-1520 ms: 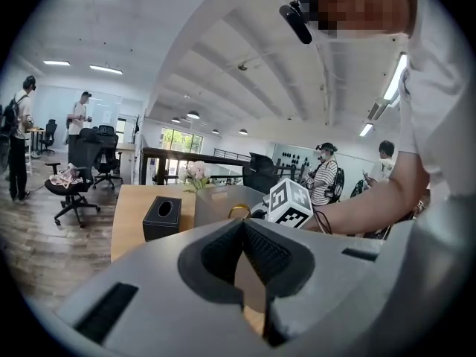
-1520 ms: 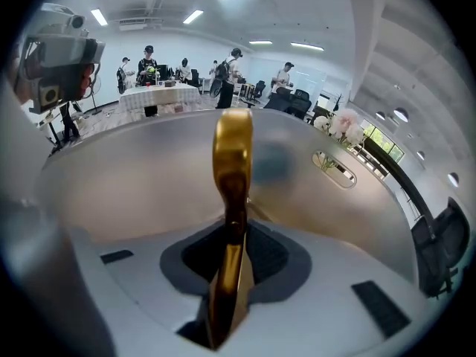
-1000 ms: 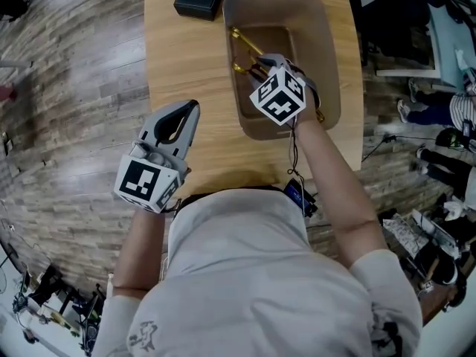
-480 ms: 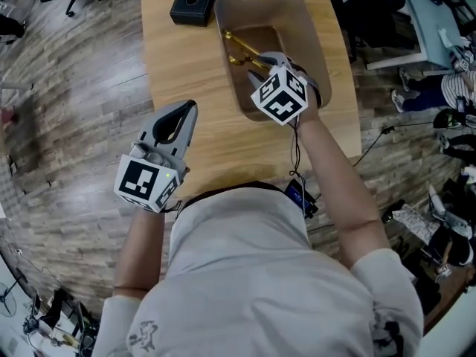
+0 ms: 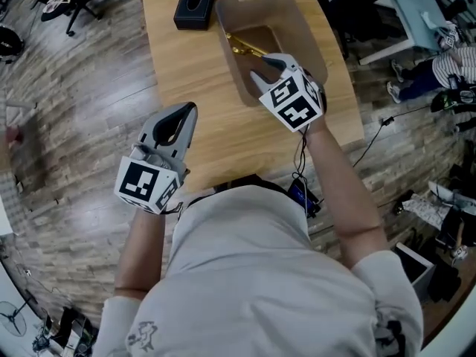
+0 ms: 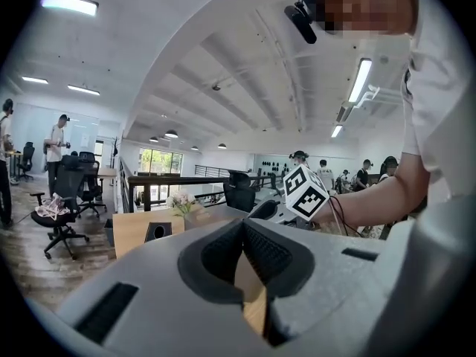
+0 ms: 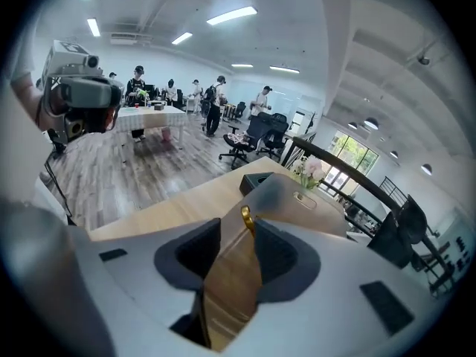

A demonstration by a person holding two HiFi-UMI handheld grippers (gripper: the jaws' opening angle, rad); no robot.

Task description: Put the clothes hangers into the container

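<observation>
Gold metal hangers [image 5: 242,46] lie inside the smooth beige plastic container [image 5: 314,42] on the wooden tabletop [image 5: 190,65]. The right tool [image 5: 265,68] is over the container's near rim, jaws closing with nothing pinched between them. The left tool [image 5: 187,111] hangs clenched and empty by the tabletop's near corner.

On the table [image 5: 201,88], hangers [image 5: 242,47] lie in the container [image 5: 301,21], a box [image 5: 195,6] just left of it.
</observation>
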